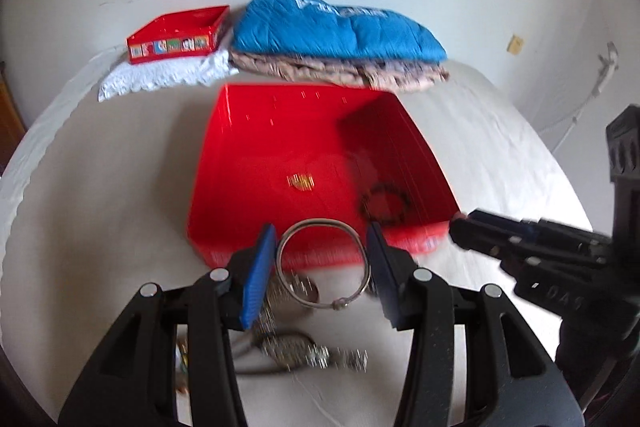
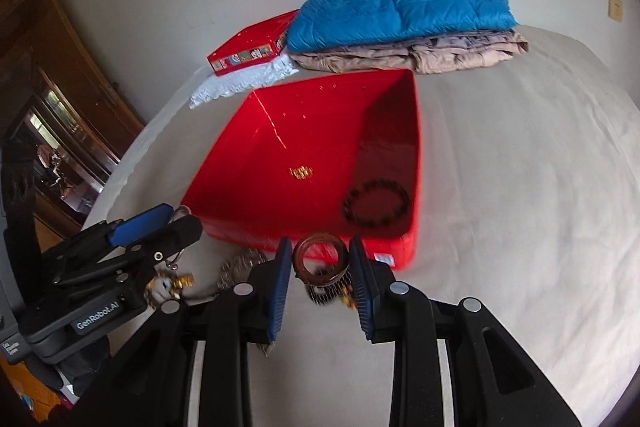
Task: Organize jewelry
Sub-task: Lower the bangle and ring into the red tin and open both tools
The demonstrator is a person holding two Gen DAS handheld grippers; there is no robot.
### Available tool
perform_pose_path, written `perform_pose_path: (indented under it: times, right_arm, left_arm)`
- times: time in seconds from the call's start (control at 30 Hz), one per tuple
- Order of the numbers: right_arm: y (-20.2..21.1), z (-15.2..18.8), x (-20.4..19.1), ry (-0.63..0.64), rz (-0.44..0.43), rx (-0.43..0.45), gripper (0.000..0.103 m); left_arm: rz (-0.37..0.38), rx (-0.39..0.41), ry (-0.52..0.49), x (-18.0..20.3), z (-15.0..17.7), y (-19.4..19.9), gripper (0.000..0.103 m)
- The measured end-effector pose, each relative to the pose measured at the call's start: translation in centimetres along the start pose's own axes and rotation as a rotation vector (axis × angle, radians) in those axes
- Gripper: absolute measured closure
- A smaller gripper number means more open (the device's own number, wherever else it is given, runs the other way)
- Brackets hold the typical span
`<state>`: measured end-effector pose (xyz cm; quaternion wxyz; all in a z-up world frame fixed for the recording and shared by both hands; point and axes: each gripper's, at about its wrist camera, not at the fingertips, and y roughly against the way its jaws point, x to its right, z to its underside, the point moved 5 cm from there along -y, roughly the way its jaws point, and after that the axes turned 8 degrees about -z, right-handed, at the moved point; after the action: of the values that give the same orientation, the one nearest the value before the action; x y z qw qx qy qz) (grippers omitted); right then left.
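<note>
Several blurred trinkets point(image 1: 304, 351) lie half hidden behind the left tongs point(image 1: 322, 267).

My left tool point(image 1: 322, 267) hides part of the silver ring point(image 1: 322, 263) behind its pads, so I cannot tell whether they touch it. Below it the chain pile point(image 1: 296, 347) is smeared by blur, and my arms cover its near side. My right tool point(image 2: 320, 267) covers the edges of the brown bangle point(image 2: 320, 263); contact is unclear. The gold bit point(image 2: 302, 172) in the red tray point(image 2: 240, 155) is too small to identify. The small box point(image 2: 250, 51) is partly hidden behind the blue quilt point(image 2: 400, 11).
</note>
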<state>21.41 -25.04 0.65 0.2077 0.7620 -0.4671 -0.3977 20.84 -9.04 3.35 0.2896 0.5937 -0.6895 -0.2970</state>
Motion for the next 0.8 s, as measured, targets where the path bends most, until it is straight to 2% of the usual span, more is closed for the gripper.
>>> perform_pose_path:
  times: [0.17,0.4,0.53,0.57,0.8]
  right_arm:
    - [-3.8,-2.5,0.3,-0.023,0.022,-0.031,0.074]
    - [-8.4,-3.0,1.9,-0.041,0.043,-0.106,0.074]
    - [-9.5,-2.9,2.2,-0.031,0.055,-0.120,0.073]
    - [-9.6,-2.9,2.3,-0.029,0.059,-0.121,0.070]
    - [-8.6,-3.4,2.0,-0.016,0.046,-0.083,0.068]
  left_arm:
    - [-0.002,-0.034,0.028,-0.7,-3.4,-4.1,0.058]
    - [0.007,-0.132,0.049,-1.6,-4.0,-9.9,0.058]
    - [0.008,-0.164,0.054,-2.0,-3.9,-11.3,0.057]
    - [0.008,-0.169,0.055,-2.1,-3.9,-11.5,0.056]
    - [0.015,-0.153,0.073,-2.4,-3.9,-10.6,0.049]
